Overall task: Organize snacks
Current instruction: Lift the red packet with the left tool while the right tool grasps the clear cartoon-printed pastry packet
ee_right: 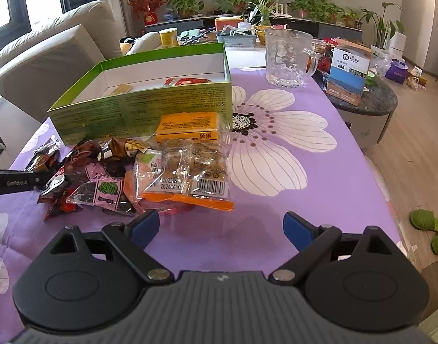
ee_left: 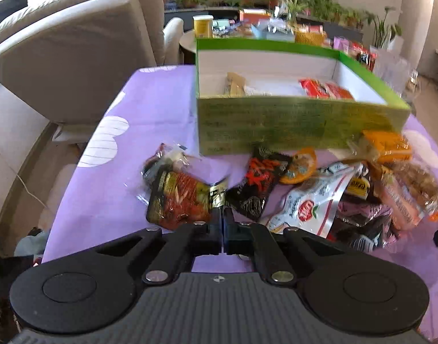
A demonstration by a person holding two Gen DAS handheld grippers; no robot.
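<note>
Left tool [ee_left: 221,209]: jaws pressed together, pinching the foil edge of a red-and-black snack packet [ee_left: 179,200] — whether the pinch is firm I cannot tell.
Right tool [ee_right: 220,223]: jaws wide with nothing between them, poised over bare purple worktop [ee_right: 348,172] just short of the pile.
Snack pile [ee_right: 150,172]: loose packets lie jumbled on the worktop in front of the green box [ee_left: 276,123]; a clear barcode bag [ee_right: 196,172] sits on top, an orange pack [ee_right: 190,126] touching the box wall.
Box contents: a few packets already inside, much white floor bare.
Step advice: lift the pinched packet straight up so neighbours stay put, clear the near wall, release low inside.
Pose: both tools angle downward toward the worktop — left at the pile's left edge, right centred.
</note>
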